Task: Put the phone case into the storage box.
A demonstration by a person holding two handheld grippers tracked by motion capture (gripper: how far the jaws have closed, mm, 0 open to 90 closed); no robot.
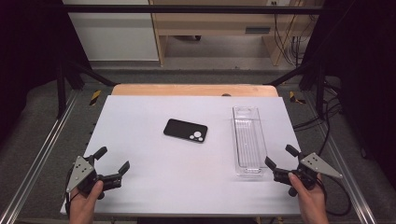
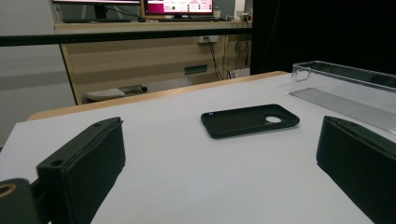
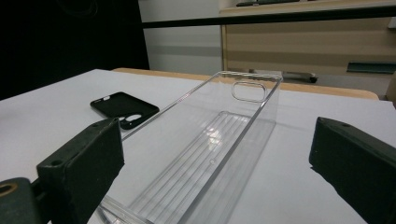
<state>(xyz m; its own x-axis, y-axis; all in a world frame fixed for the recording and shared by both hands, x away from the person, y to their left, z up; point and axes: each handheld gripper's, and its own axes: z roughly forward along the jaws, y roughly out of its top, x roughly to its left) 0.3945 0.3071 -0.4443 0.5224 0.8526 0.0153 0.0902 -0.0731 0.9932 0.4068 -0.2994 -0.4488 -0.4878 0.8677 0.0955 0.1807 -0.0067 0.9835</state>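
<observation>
A black phone case [image 1: 186,130] lies flat near the middle of the white table [image 1: 140,186], its camera cut-out toward the right. A long clear plastic tray [image 1: 249,140] stands to its right, running front to back, with nothing in it. My left gripper [image 1: 112,159] rests at the table's near left corner, open, nothing between its jaws. The left gripper view looks at the phone case [image 2: 250,120] and the clear tray [image 2: 345,91]. My right gripper [image 1: 281,156] is open just in front of the tray's near end. Its view looks along the tray [image 3: 215,144], with the phone case [image 3: 123,109] at left.
A wooden strip [image 1: 194,89] edges the table's far side. Metal rails [image 1: 42,154] run along both sides of the table. Cables [image 1: 327,121] lie on the floor at right. A wooden desk [image 1: 219,23] stands beyond.
</observation>
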